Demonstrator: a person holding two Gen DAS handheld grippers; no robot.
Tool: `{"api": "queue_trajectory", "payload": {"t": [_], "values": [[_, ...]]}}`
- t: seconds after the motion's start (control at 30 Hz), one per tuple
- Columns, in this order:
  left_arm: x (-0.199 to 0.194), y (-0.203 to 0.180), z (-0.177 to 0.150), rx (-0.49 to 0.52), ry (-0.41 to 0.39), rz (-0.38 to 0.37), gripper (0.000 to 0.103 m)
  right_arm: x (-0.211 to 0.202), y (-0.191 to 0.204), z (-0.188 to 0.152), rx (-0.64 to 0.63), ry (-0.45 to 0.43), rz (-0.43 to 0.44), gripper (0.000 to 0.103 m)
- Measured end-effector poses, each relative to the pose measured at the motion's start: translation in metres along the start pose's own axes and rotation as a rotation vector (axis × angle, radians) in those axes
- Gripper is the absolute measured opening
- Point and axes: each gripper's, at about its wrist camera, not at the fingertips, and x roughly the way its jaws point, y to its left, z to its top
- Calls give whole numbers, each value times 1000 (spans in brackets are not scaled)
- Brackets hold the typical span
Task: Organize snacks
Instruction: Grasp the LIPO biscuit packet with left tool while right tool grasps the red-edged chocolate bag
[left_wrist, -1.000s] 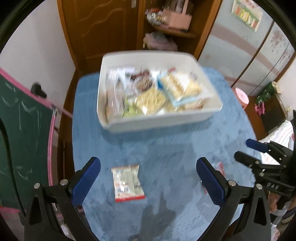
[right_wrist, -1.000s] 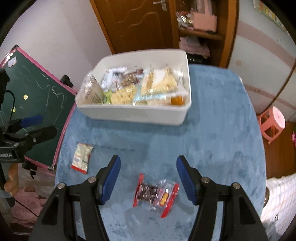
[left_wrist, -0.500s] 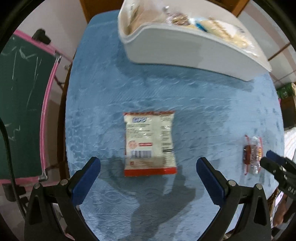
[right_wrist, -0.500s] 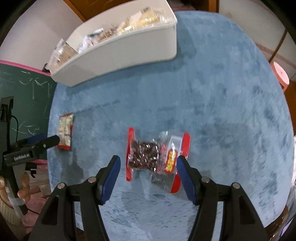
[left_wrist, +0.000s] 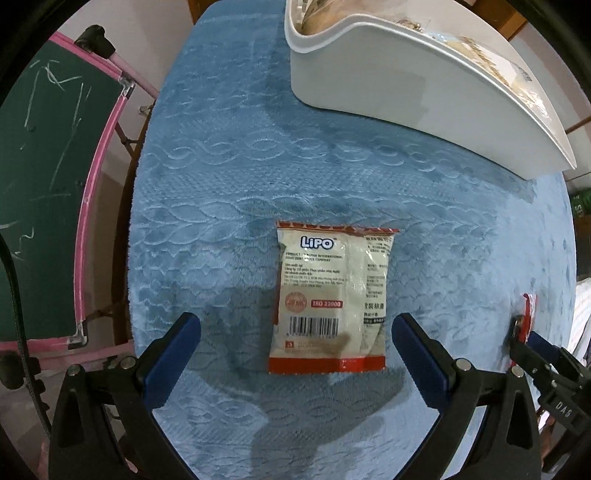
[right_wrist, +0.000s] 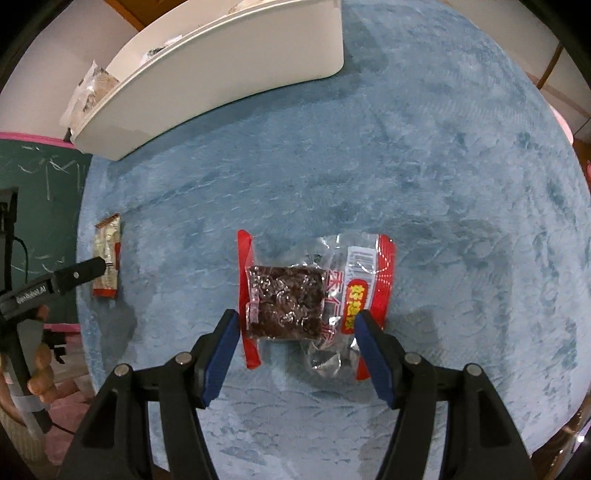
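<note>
A white and red LiPO snack packet (left_wrist: 328, 299) lies flat on the blue cloth. My left gripper (left_wrist: 295, 343) is open, its blue fingers on either side of the packet's near end, close above it. A clear packet of dark dried fruit with red edges (right_wrist: 314, 295) lies on the cloth. My right gripper (right_wrist: 295, 332) is open and straddles that packet's near end. The LiPO packet also shows in the right wrist view (right_wrist: 107, 262). A white bin (left_wrist: 424, 81) holding several snacks stands at the far side; it also shows in the right wrist view (right_wrist: 221, 74).
The blue cloth (left_wrist: 229, 177) covers a rounded table. A green chalkboard with a pink frame (left_wrist: 48, 177) stands off the table's left edge. The right gripper's tip (left_wrist: 528, 347) shows at the right of the left wrist view.
Both grippers have dropped down and moved in over their packets. The packets now sit between the open fingers. The bin has slid toward the top of both views.
</note>
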Motion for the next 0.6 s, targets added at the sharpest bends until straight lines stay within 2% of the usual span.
{"api": "queue_trajectory", "payload": {"t": [0.17, 0.27, 0.4, 0.6], "values": [[9, -2, 4, -8, 16, 7, 103, 9, 21, -1, -76, -12, -89, 65], [15, -1, 6, -18, 28, 13, 103, 12, 34, -7, -160, -36, -159, 58], [21, -3, 9, -30, 34, 28, 103, 12, 40, -12, -193, -53, -157, 51], [26, -6, 13, -25, 34, 62, 103, 12, 43, -14, -208, -57, -150, 46]]}}
